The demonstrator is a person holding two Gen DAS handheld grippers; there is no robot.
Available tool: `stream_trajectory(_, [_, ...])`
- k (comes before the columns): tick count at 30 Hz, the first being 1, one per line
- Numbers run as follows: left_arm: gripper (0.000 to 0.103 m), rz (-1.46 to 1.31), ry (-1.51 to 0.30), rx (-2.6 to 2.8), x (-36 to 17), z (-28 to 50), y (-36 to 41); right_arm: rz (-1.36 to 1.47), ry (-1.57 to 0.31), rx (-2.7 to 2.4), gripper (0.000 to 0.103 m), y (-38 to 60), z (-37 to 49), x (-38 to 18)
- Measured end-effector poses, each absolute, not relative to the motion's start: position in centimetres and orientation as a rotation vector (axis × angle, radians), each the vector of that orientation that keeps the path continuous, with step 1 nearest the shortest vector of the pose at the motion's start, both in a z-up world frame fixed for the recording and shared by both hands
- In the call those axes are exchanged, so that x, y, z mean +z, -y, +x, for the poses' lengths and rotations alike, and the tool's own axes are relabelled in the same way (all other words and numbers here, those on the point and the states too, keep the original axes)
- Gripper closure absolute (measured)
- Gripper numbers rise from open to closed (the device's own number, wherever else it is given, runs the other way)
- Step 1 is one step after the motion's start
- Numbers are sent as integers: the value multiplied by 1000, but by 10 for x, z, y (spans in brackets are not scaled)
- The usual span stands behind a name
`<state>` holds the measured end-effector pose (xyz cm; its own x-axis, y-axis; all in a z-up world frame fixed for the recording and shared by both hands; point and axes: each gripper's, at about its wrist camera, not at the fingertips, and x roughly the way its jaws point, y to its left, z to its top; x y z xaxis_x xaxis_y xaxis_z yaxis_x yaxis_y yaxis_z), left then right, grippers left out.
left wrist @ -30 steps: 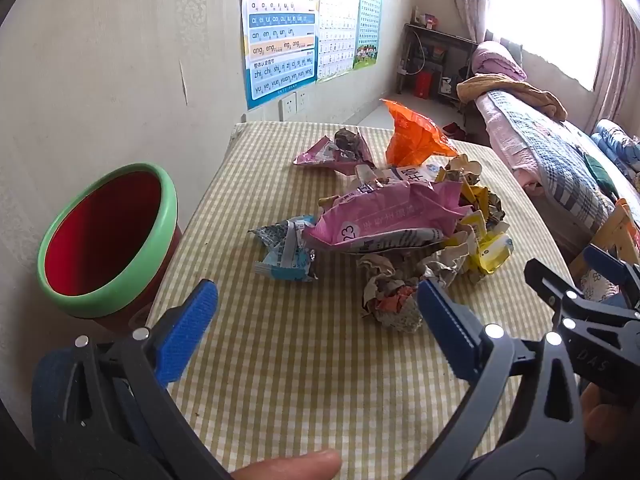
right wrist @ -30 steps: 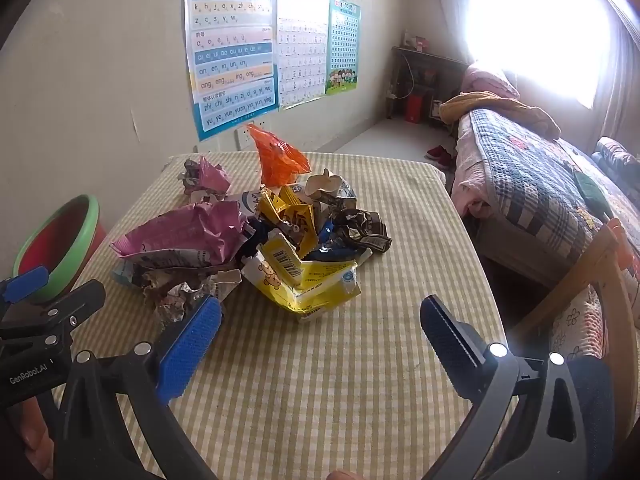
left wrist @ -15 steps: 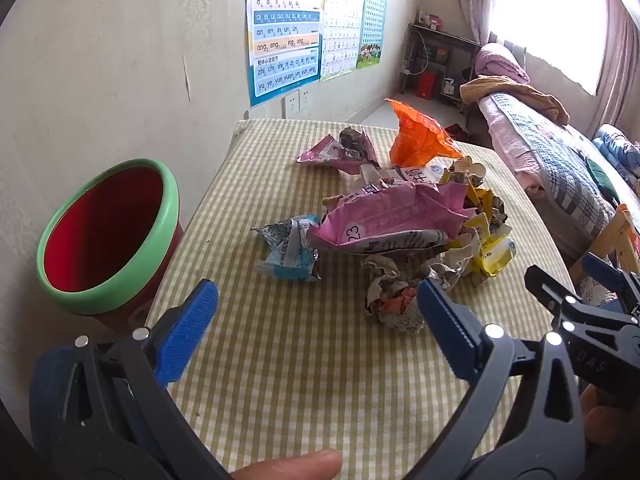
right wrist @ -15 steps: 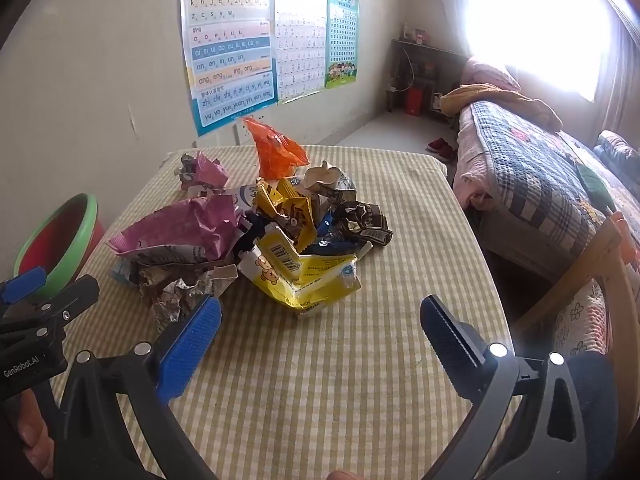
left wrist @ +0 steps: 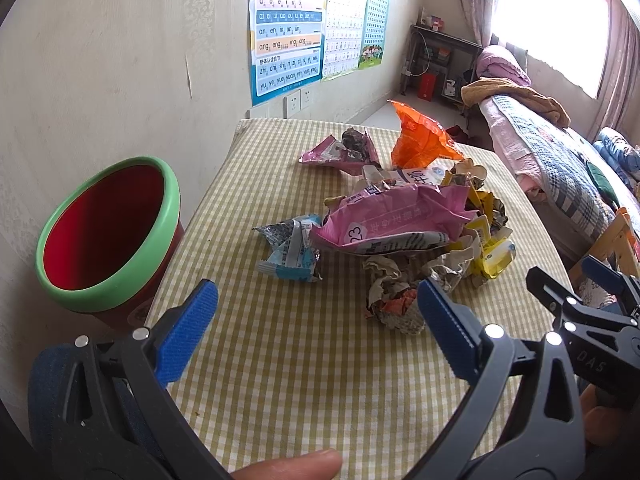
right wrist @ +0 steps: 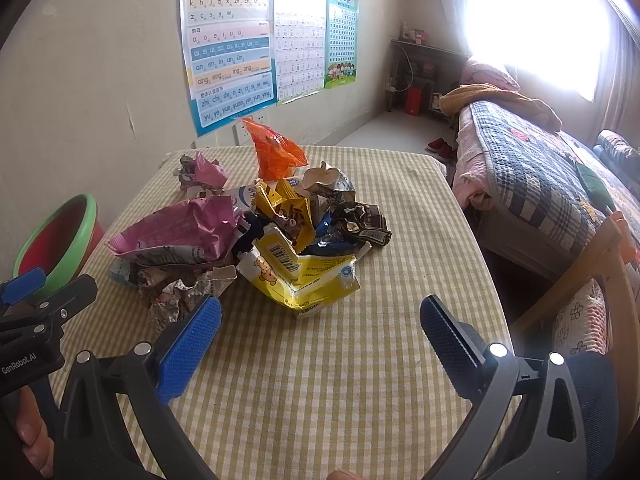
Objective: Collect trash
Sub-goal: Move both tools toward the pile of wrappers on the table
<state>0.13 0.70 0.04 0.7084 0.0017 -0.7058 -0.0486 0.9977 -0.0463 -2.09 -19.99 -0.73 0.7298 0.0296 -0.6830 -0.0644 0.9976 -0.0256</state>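
Observation:
A heap of crumpled wrappers lies mid-table: a big pink bag (left wrist: 396,220) (right wrist: 180,232), a blue-white wrapper (left wrist: 292,252), a crumpled paper ball (left wrist: 394,296) (right wrist: 176,296), a yellow packet (right wrist: 304,276), an orange bag (left wrist: 420,140) (right wrist: 274,152). A red bin with a green rim (left wrist: 104,228) (right wrist: 56,236) stands off the table's left edge. My left gripper (left wrist: 316,320) is open and empty, near the paper ball. My right gripper (right wrist: 320,332) is open and empty, just short of the yellow packet.
The checked tablecloth (left wrist: 320,380) covers the table, which stands against a wall with posters (right wrist: 228,48). A bed (right wrist: 540,172) lies to the right and a wooden chair (right wrist: 592,264) stands at the table's right edge.
Both grippers have crept slightly forward toward the heap. Both stay open and nothing has been taken hold of.

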Motion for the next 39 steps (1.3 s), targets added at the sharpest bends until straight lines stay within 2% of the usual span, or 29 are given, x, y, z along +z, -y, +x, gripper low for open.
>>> stream_trajectory(39, [5, -88, -816, 22, 0, 5, -9, -12, -787, 95, 7, 205, -12, -4])
